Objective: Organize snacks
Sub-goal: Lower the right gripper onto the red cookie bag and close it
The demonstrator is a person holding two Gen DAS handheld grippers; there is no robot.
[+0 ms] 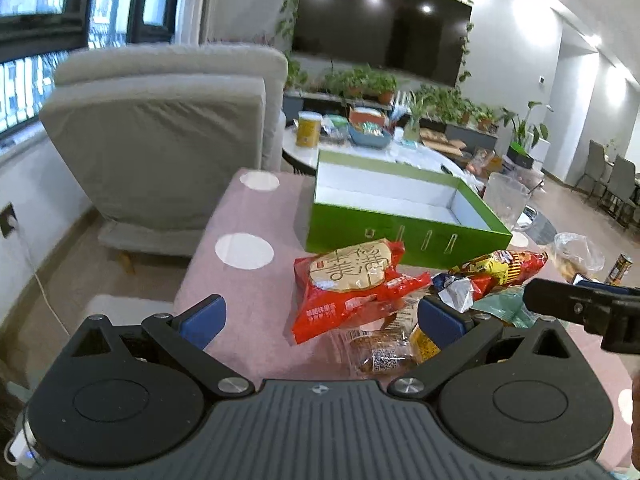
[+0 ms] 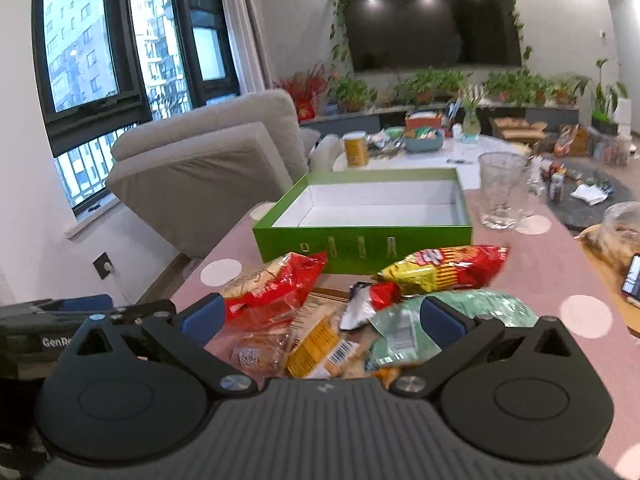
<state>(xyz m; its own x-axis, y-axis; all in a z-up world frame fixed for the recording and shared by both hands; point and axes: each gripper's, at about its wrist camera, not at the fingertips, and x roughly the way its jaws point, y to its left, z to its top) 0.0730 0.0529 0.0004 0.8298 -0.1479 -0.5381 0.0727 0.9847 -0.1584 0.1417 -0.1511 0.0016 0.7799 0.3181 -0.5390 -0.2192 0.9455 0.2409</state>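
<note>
Snack packets lie heaped at the near edge of the table (image 2: 580, 240), under both grippers. I hold the left gripper (image 1: 320, 320) and the right gripper (image 2: 320, 320) with jaws wide apart, gripping nothing. Step in hand, by my judgement: the first pick. The green box (image 2: 360, 248), beyond the pile, is bare inside. Next I must close on one packet, perhaps the red bag (image 1: 344, 284), and carry it over the near wall. A glass (image 2: 504, 192) stands right of the box; overlapping packets hinder a clean grasp.
</note>
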